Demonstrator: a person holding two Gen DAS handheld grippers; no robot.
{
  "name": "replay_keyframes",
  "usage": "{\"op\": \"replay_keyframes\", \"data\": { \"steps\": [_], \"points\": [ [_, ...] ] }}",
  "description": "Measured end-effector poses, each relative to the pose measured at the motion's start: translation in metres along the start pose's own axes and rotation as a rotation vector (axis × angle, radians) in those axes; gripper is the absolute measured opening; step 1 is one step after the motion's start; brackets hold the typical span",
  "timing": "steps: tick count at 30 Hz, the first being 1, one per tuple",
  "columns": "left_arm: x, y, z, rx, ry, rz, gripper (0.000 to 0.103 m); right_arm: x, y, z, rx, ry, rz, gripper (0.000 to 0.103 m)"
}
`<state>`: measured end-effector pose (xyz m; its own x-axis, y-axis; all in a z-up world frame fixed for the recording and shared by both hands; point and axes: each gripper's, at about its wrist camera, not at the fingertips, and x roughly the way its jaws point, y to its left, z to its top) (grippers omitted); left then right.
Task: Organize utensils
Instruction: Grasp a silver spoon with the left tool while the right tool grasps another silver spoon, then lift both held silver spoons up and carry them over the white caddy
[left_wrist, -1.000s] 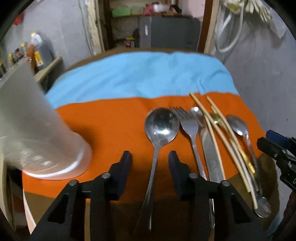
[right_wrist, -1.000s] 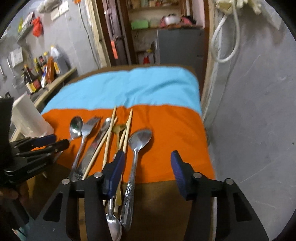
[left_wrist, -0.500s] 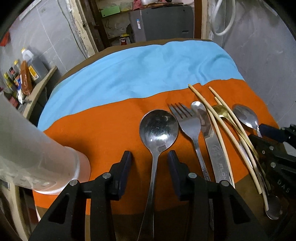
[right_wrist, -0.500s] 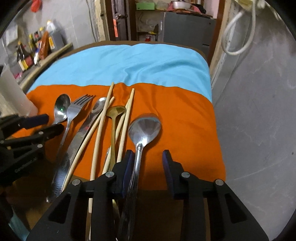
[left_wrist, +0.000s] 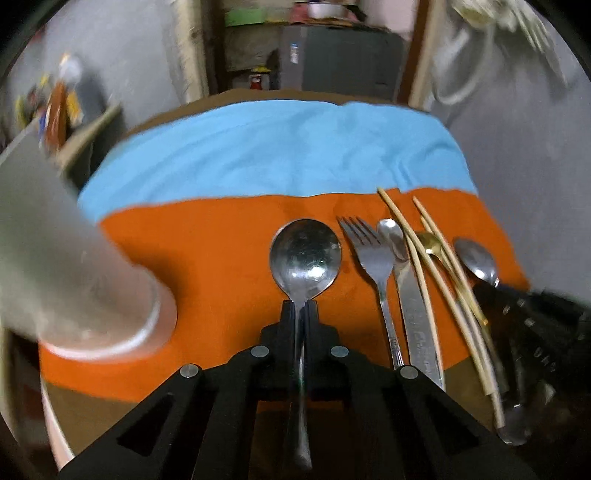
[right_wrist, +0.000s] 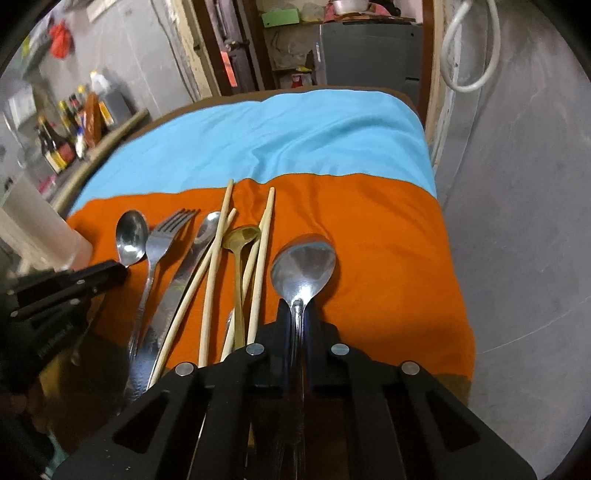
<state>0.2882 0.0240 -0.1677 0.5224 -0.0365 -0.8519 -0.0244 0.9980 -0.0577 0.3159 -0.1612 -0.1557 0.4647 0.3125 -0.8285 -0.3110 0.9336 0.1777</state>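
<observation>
My left gripper (left_wrist: 300, 308) is shut on the neck of a large steel spoon (left_wrist: 305, 254) lying on the orange cloth (left_wrist: 207, 236). My right gripper (right_wrist: 297, 306) is shut on the neck of another steel spoon (right_wrist: 303, 267) at the right end of the row. Between them lie a fork (right_wrist: 162, 236), a table knife (right_wrist: 184, 273), a small gold spoon (right_wrist: 240, 240) and several wooden chopsticks (right_wrist: 216, 258). The left gripper's spoon (right_wrist: 130, 236) and the left gripper body (right_wrist: 66, 284) show at the left of the right wrist view.
A translucent plastic cup (left_wrist: 74, 280) stands on the cloth at the left. A blue cloth (right_wrist: 280, 136) covers the far half of the table. Bottles (right_wrist: 62, 136) stand on a shelf at the far left. A grey wall (right_wrist: 517, 221) runs along the right.
Both grippers have closed, each on the neck of its spoon. Both have moved forward a little along the handles.
</observation>
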Motion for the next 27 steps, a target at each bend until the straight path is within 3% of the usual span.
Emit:
{"op": "replay_keyframes", "data": {
  "steps": [7, 16, 22, 27],
  "points": [
    [-0.014, 0.001, -0.009, -0.049, -0.048, -0.022, 0.002, -0.009, -0.004, -0.004, 0.019, -0.041, 0.047, 0.004],
    [-0.058, -0.007, -0.024, -0.089, -0.264, -0.079, 0.002, -0.040, 0.010, -0.013, -0.019, -0.214, 0.098, 0.004],
    [-0.093, 0.003, -0.022, -0.133, -0.371, -0.101, 0.002, -0.073, 0.037, -0.010, -0.042, -0.340, 0.162, 0.004],
    [-0.138, 0.035, -0.015, -0.189, -0.477, -0.151, 0.002, -0.103, 0.082, 0.008, -0.082, -0.453, 0.226, 0.004]
  ]
}}
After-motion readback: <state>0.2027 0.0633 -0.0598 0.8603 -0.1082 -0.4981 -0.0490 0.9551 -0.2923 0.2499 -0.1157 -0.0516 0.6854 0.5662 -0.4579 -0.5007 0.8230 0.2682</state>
